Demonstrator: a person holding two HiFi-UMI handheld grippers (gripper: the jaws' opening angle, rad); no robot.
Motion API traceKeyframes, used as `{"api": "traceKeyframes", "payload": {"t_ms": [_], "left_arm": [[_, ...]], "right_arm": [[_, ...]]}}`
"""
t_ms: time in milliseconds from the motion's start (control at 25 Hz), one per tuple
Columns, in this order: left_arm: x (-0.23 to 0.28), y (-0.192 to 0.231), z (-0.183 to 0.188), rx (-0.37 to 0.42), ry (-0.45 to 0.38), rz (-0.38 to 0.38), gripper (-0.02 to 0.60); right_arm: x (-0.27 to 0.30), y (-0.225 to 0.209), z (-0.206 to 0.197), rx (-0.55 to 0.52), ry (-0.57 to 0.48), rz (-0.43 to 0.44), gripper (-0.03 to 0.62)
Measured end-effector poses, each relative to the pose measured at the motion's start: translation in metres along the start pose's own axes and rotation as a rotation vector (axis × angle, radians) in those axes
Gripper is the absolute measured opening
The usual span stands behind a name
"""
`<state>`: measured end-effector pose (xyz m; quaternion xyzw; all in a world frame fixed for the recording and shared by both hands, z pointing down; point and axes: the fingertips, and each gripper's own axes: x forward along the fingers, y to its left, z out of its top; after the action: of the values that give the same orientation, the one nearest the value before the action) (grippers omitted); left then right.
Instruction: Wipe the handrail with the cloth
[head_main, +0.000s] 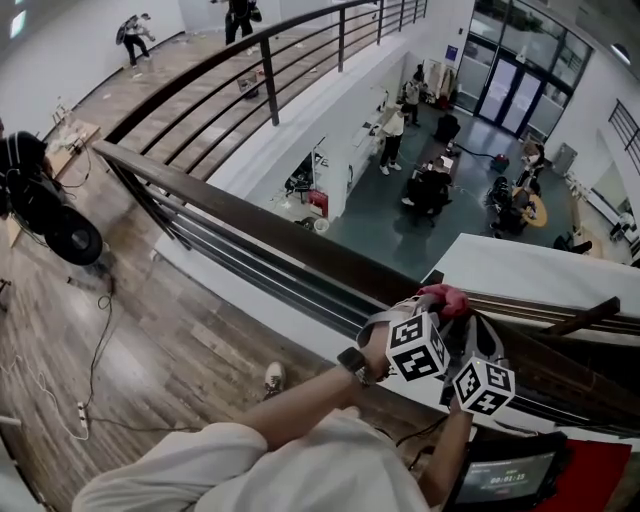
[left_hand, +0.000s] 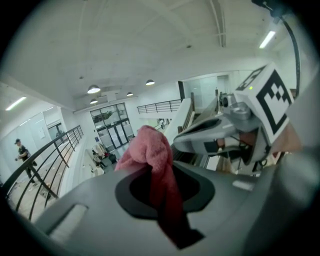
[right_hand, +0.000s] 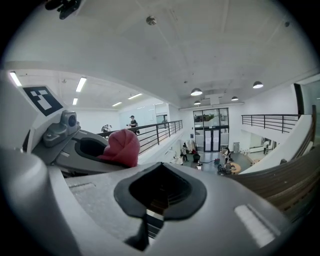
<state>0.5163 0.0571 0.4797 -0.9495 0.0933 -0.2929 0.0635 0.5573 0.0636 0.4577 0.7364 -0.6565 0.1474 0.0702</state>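
The left tool (left_hand: 165, 192) is clenched on a pink cloth (left_hand: 150, 147). Only a narrow fold passes between its jaws, and the rest bunches into a lump beyond the tips. The right tool (right_hand: 160, 192) is closed with nothing in it, and it sits just beside the left one. In the head view the cloth (head_main: 447, 298) sits right at the top of the dark wooden handrail (head_main: 280, 235). Whether it presses on the wood cannot be told from here.

The main risk is that thin grip. If the lump drags along the rail, friction could pull the fold out of the jaws. The cloth would then go over the edge to the lower floor (head_main: 400, 235), where people are standing and sitting.

A bunched cloth also offers little wiping face, so a stroke may leave streaks or let the hard jaws scrape the rail. The two tools are close enough that a sideways sweep could knock one against the other and jolt the hold.
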Motion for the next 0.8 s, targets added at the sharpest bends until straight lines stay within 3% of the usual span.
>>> {"api": "traceKeyframes", "payload": {"t_ms": [800], "left_arm": [[-0.059,0.06,-0.045,-0.069,-0.004,-0.023,0.069]], "right_arm": [[0.008,0.005,-0.004,-0.058,0.069,-0.139,0.002]]}}
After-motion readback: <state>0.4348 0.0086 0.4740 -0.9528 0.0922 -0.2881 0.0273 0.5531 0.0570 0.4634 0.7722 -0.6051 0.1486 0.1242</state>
